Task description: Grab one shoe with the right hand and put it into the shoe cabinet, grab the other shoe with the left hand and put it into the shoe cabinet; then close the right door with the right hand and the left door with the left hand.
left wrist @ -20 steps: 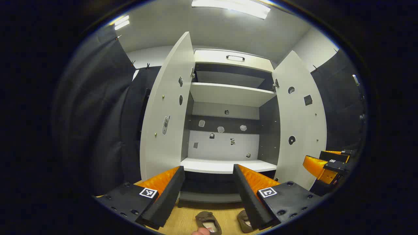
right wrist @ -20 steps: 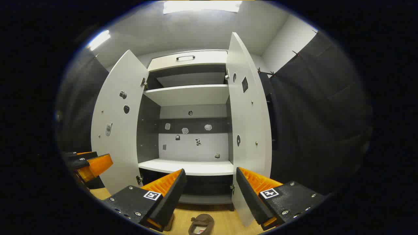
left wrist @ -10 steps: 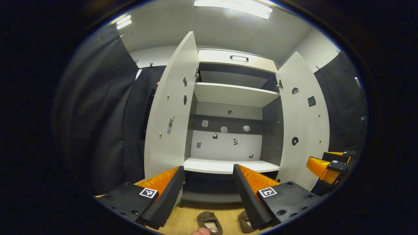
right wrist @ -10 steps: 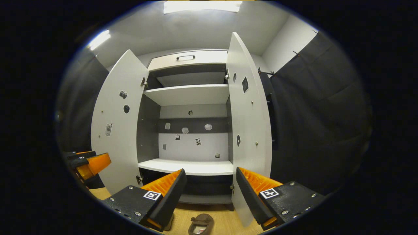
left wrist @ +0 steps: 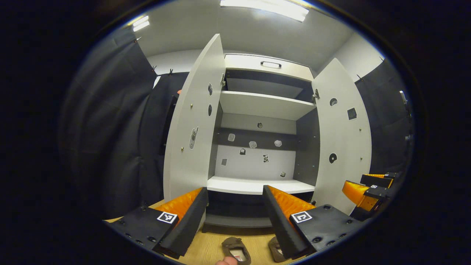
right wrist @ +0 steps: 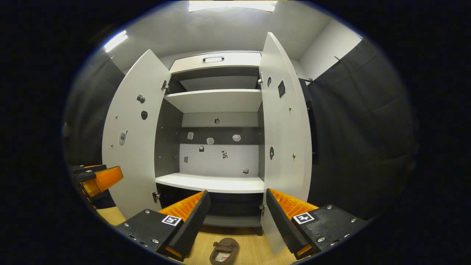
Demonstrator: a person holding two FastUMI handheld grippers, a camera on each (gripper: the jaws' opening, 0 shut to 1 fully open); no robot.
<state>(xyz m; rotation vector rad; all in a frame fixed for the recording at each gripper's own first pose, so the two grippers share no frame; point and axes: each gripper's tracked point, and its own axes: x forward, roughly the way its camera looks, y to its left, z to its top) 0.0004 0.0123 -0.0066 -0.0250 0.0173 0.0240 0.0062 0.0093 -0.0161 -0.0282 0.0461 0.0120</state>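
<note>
A white shoe cabinet (left wrist: pixel 257 186) stands ahead with both doors swung wide and its shelves bare. Two brown shoes lie on the wooden floor in front of it: one (left wrist: pixel 236 251) between my left gripper's fingers, the other (left wrist: pixel 274 249) half hidden behind one of them. My left gripper (left wrist: pixel 235 217) is open above them, holding nothing. In the right gripper view one shoe (right wrist: pixel 223 250) lies below my open, unladen right gripper (right wrist: pixel 235 217), and the left gripper (right wrist: pixel 98 180) shows at the far left. The right gripper (left wrist: pixel 362 191) shows at the left view's right edge.
The left door (left wrist: pixel 191 129) and right door (left wrist: pixel 342 136) jut out toward me on either side of the opening. Dark cloth walls (right wrist: pixel 357 129) close in on both sides. A drawer with a handle (right wrist: pixel 213 59) tops the cabinet. A fingertip (left wrist: pixel 225 261) pokes in at the bottom edge.
The right gripper has moved nearer the cabinet, which looms larger and its shoe sits higher in view. The left gripper view has drifted slightly left. Both grippers stay open.
</note>
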